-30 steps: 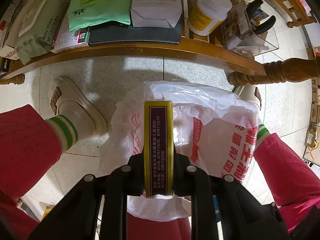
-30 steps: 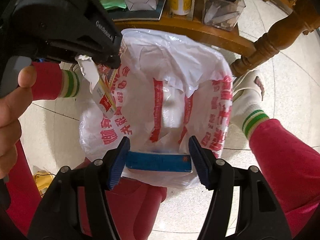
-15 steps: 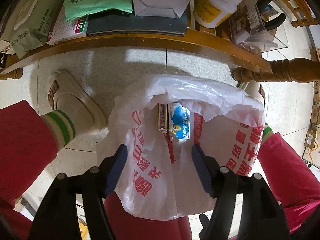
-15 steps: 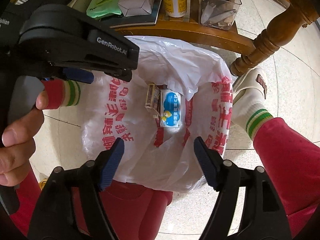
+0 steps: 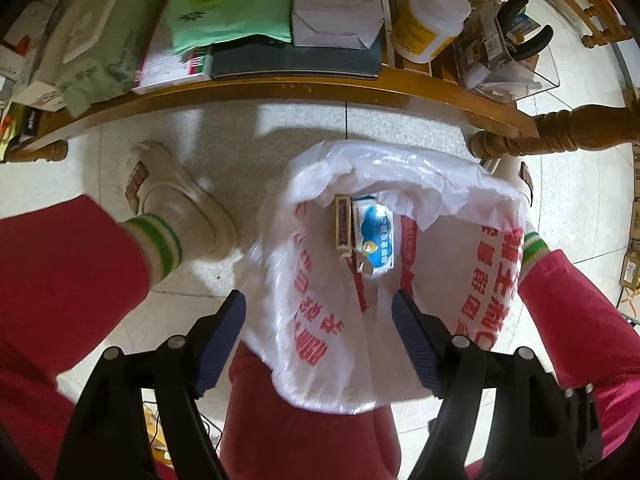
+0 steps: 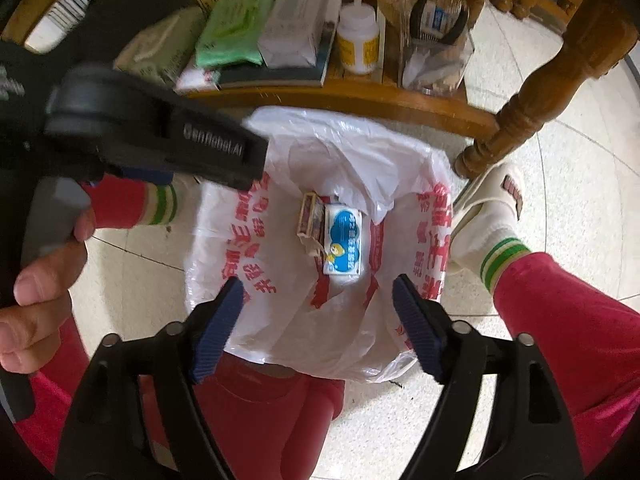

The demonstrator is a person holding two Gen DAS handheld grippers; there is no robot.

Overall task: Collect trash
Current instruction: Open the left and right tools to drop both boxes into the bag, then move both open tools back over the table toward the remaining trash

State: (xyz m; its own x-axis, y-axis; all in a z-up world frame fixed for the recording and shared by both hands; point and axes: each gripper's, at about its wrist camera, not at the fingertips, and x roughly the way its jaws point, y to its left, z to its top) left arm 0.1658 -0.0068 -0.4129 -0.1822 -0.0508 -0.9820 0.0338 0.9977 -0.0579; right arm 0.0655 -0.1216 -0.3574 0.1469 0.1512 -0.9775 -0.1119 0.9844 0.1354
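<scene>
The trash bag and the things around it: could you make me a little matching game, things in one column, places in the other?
Things:
1. blue and white box
2. white bottle with yellow label
3. green pack
4. slipper

Places:
A. on the floor
B. in the plastic bag
C. on the shelf, right of the white carton
D. on the shelf, left of the white carton

Pairs: 1-B, 2-C, 3-D, 4-A

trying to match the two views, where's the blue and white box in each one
Left wrist: blue and white box lies in the bag, just above centre, right of the yellow box.
Right wrist: same box at centre, in the bag, above the claw.
Shared landmark: the white bottle on the shelf.
</scene>
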